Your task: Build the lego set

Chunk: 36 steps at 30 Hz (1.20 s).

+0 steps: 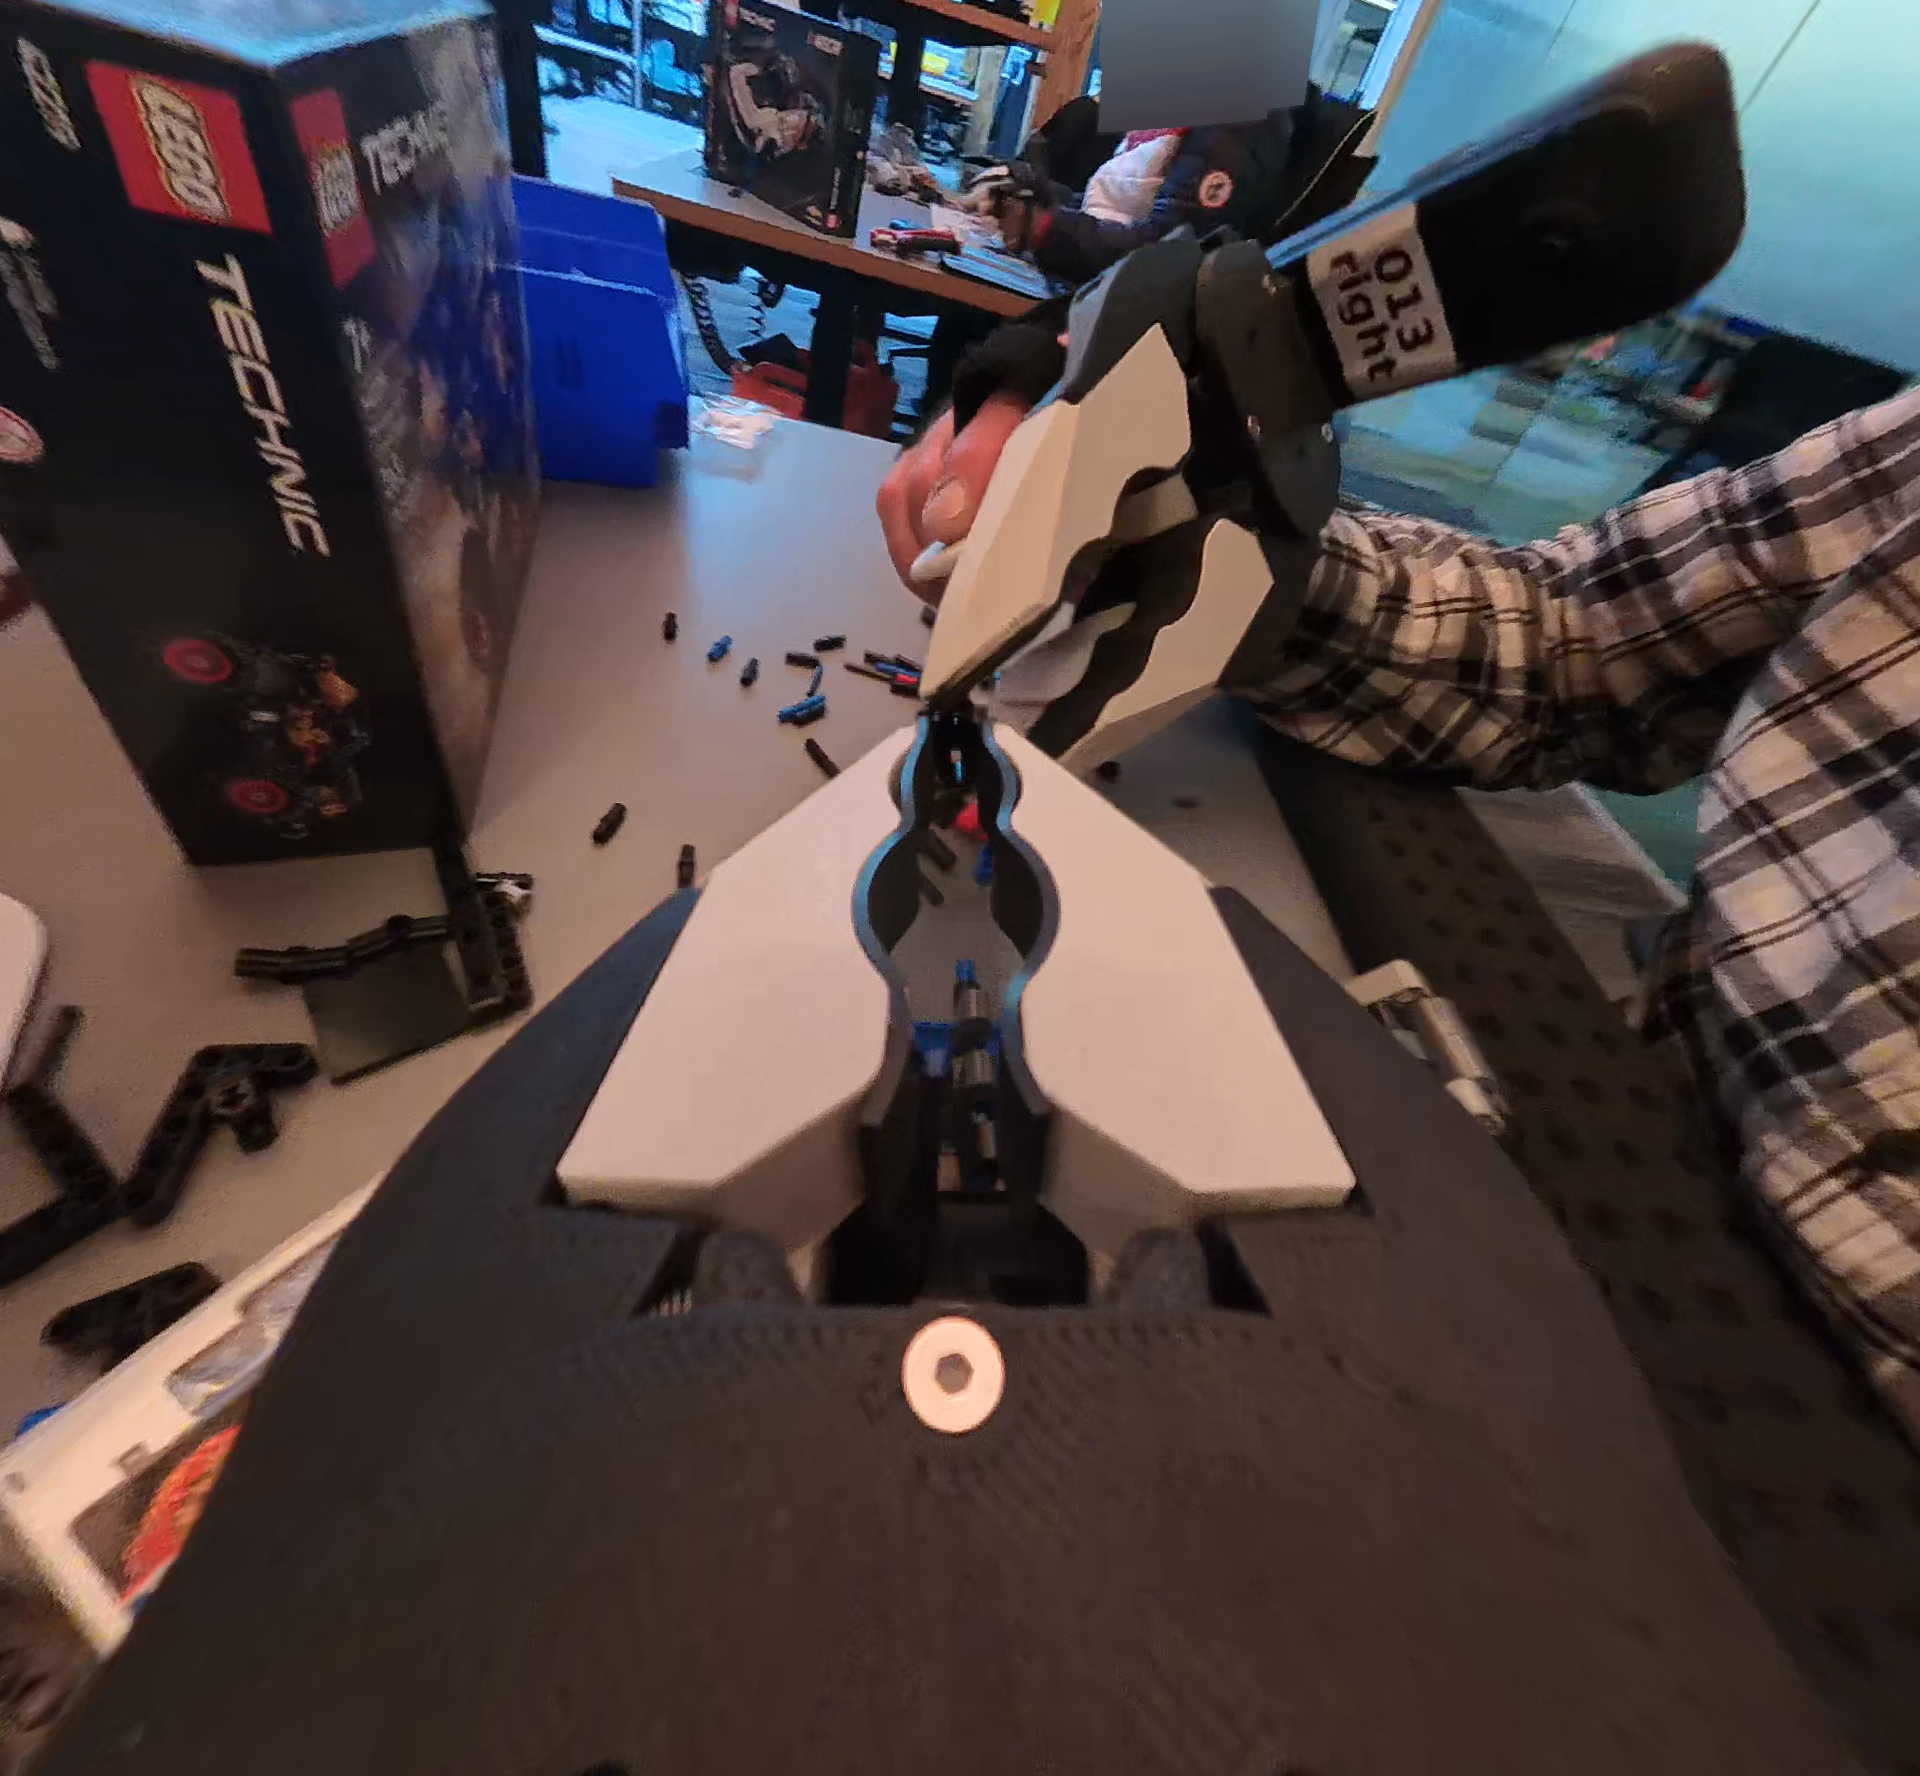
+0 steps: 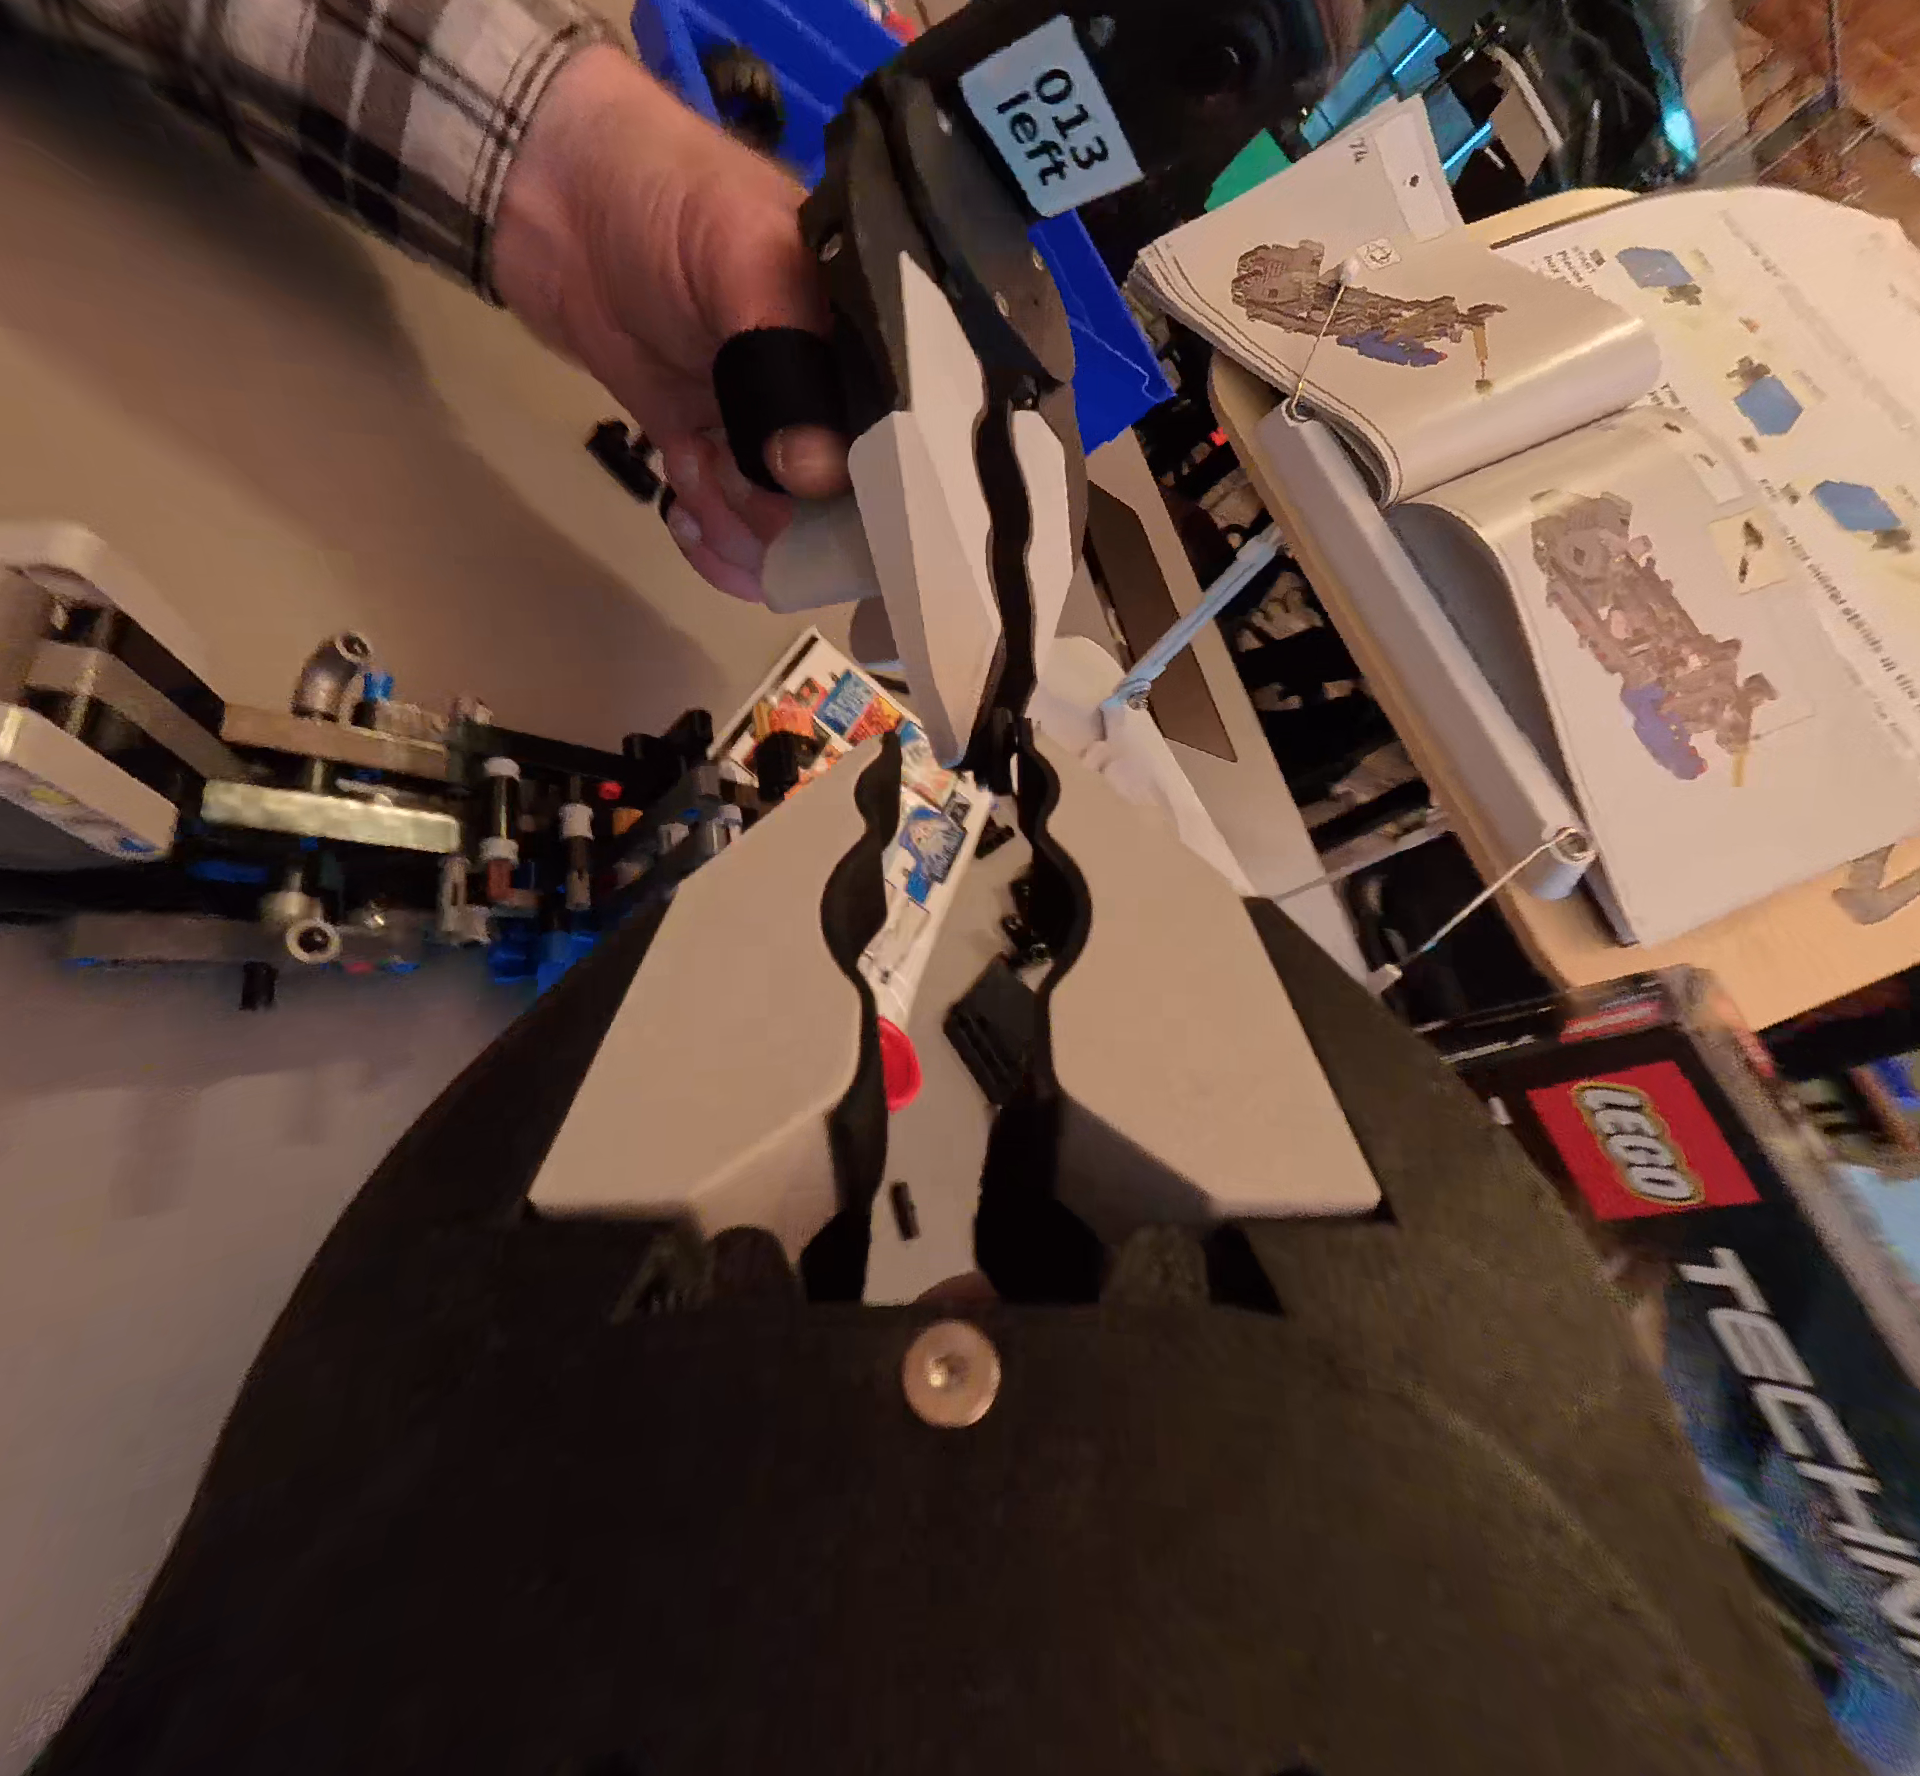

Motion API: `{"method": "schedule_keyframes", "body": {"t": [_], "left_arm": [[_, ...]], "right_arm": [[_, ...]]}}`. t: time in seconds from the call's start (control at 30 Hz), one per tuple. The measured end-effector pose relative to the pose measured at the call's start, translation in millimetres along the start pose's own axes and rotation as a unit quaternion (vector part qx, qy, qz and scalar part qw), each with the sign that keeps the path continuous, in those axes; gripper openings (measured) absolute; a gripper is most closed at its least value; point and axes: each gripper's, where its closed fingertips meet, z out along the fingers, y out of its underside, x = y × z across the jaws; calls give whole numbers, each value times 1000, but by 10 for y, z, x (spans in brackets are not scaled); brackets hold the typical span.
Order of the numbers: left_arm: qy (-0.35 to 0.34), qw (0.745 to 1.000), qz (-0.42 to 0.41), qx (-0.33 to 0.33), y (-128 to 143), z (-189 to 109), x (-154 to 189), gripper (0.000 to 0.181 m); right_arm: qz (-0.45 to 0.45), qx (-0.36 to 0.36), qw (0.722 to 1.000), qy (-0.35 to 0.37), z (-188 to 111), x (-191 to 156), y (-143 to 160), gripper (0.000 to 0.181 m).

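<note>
My left gripper [image 1: 954, 744] is shut on a small black lego piece [image 1: 951, 760], held above the table. My right gripper [image 1: 992, 713] comes in from the upper right and meets it tip to tip. In the right wrist view my right gripper [image 2: 956, 752] has its jaws apart. The left gripper [image 2: 995, 724] comes down from above with the piece [image 2: 1003, 752] against my right gripper's right-hand finger [image 2: 1039, 843]. A partly built grey, black and blue model [image 2: 364, 833] lies on the table at the left.
The black lego box [image 1: 260, 396] stands at the left. Loose black and blue pins [image 1: 810, 682] and black beams [image 1: 395, 947] lie on the table. An open instruction booklet [image 2: 1558, 531] rests on a stand. A blue bin [image 1: 592, 324] and a sticker sheet [image 2: 852, 708] are nearby. My left and right fingertips are right by each other.
</note>
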Motion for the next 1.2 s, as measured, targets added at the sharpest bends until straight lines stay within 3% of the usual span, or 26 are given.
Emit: {"method": "schedule_keyframes", "body": {"t": [0.13, 0.23, 0.33, 0.43, 0.53, 0.67, 0.83, 1.03, 1.2], "left_arm": [[-67, 993, 96, -12, -66, -56, -64, 5], [-137, 970, 200, -30, -123, -96, -119, 6], [-199, 926, 318, -51, -182, -123, -131, 5], [-242, 865, 430, -90, -169, -111, -121, 5], [-275, 808, 508, -118, -170, -91, -112, 5], [-286, 761, 570, -124, -202, -37, -27, 5], [-276, 738, 604, -118, -227, 37, 121, 5], [-246, 745, 611, -104, -231, 95, 284, 5], [-242, 738, 623, -93, -243, 125, 364, 5]], "right_arm": [[125, 44, 991, -26, -73, 95, -31, 25], [233, 60, 969, -63, -80, 114, 13, 23], [327, 90, 934, -114, -83, 84, -12, 20], [387, 115, 902, -152, -96, 63, -49, 22], [426, 121, 879, -175, -98, 51, -39, 26], [455, 145, 857, -192, -119, 67, -99, 27], [479, 177, 828, -233, -184, 39, -150, 25], [483, 256, 786, -290, -354, 32, -345, 18], [485, 255, 774, -317, -394, -32, -360, 13]]}}
